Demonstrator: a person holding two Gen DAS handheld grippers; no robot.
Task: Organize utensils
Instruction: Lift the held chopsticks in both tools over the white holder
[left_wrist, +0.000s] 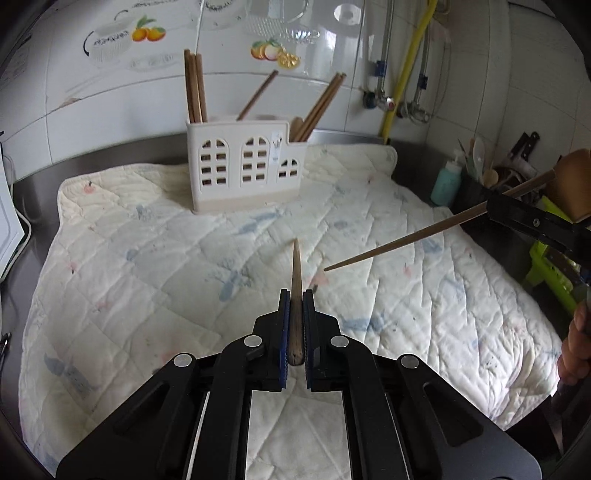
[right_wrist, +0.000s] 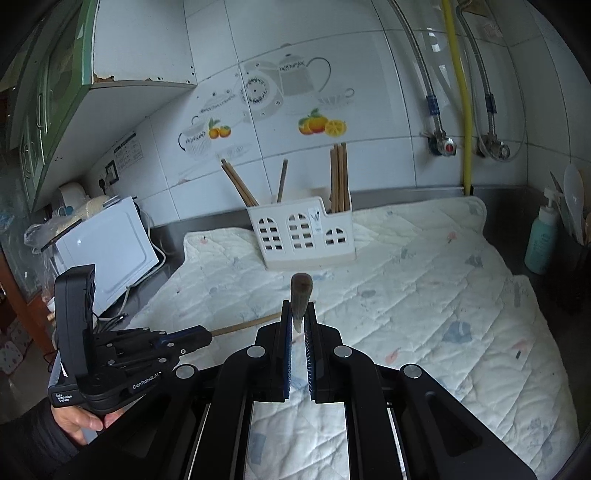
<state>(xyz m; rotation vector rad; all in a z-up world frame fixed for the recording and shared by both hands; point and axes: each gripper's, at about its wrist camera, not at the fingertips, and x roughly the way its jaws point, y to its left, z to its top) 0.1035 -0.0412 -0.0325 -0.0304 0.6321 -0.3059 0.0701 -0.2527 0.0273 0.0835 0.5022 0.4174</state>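
Two chopsticks are held, one per gripper: from the left wrist, the left gripper (left_wrist: 295, 295) fingers pinch a chopstick (left_wrist: 296, 266) pointing toward the white holder (left_wrist: 240, 173) on the quilted mat (left_wrist: 147, 258). From the right wrist, the right gripper (right_wrist: 300, 306) fingers clamp the second chopstick (right_wrist: 301, 291) blunt end forward, so it should tip upright over a compartment before letting go.

Steel counter (left_wrist: 35, 192) under quilted mat (left_wrist: 155, 266)

You're in a home kitchen: tiled wall (right_wrist: 332, 55) with fruit decals (right_wrist: 322, 124), steel counter (right_wrist: 424, 194), microwave (right_wrist: 107, 247), chopstick caddy (right_wrist: 303, 232).
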